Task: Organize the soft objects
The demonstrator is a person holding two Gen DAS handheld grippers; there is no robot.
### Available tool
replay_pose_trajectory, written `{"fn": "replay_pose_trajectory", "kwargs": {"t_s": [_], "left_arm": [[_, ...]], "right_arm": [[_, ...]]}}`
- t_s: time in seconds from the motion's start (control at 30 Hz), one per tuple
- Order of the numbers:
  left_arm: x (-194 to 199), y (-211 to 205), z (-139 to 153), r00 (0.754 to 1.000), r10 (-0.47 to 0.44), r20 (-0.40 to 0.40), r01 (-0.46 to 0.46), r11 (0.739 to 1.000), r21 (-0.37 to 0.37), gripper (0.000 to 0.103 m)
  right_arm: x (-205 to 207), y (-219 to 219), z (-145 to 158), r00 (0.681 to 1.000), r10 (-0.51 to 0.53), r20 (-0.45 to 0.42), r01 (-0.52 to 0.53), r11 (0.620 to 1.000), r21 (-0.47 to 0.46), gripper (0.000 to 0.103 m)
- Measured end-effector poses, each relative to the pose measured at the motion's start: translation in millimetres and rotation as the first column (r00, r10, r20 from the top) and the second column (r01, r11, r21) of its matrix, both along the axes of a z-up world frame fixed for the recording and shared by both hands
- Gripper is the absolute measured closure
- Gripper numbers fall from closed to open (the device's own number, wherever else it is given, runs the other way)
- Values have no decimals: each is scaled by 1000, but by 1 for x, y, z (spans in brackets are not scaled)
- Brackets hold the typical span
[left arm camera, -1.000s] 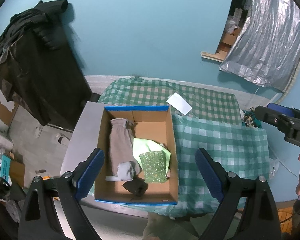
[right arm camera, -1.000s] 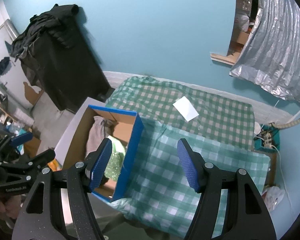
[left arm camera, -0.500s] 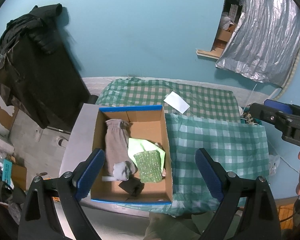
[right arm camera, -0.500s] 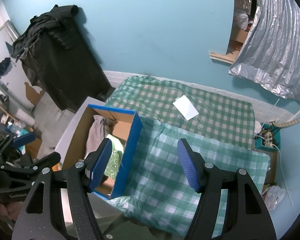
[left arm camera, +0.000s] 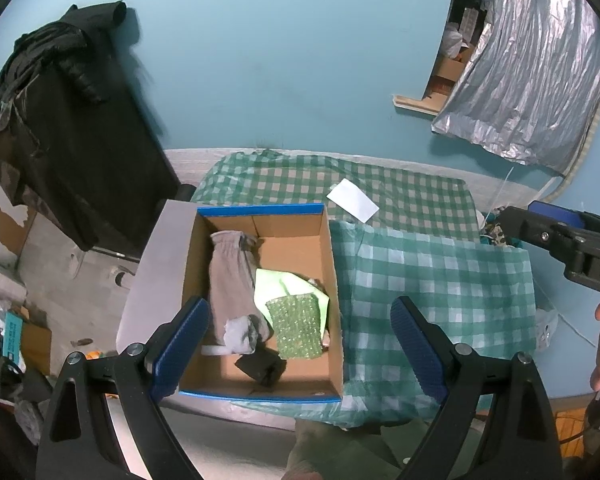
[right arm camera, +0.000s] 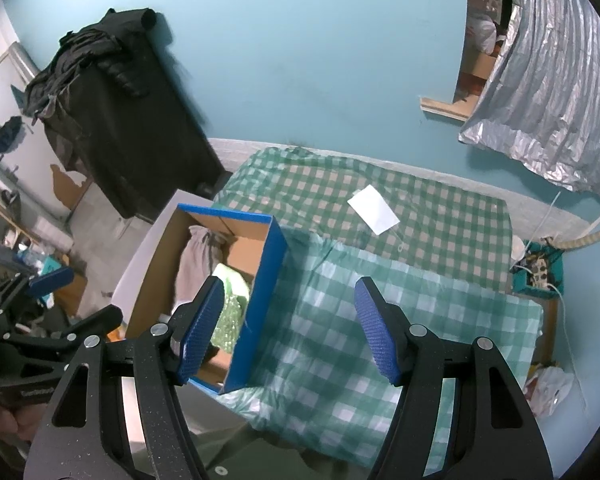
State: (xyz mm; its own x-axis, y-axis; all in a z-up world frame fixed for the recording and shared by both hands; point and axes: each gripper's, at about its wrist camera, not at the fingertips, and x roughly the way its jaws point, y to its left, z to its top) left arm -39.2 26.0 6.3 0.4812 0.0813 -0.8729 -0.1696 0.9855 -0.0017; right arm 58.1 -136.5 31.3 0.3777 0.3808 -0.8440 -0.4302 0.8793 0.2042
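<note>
A blue-edged cardboard box (left arm camera: 260,211) stands on the table's left part. Inside lie a grey sock (left arm camera: 232,276), a light green cloth (left arm camera: 278,286), a green bubble-wrap piece (left arm camera: 298,326) and a small black item (left arm camera: 262,366). My left gripper (left arm camera: 300,346) is open and empty, held high above the box's near edge. My right gripper (right arm camera: 290,332) is open and empty, above the box's right wall (right arm camera: 260,300). The sock (right arm camera: 198,256) and green pieces (right arm camera: 230,308) show partly in the right wrist view.
A green checked cloth (left arm camera: 428,276) covers the table, with a white card (left arm camera: 352,200) at the back. A black cabinet draped with dark clothes (left arm camera: 68,132) stands to the left. A silver foil sheet (left arm camera: 532,68) hangs at the right. A teal wall is behind.
Both grippers have shifted only slightly; the left wrist view drifted a little, the box sliding slightly left then back. Nothing was taken hold of or let go.
</note>
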Motion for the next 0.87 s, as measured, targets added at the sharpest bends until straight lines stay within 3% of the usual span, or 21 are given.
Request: {"fn": "replay_pose_trajectory", "kwargs": {"t_s": [0.87], "left_arm": [[-10,12,-4,1000,18,-21,-18,1000,-7,10]], "right_arm": [[-10,11,-1,1000,-1,-13,1,1000,3,36]]}}
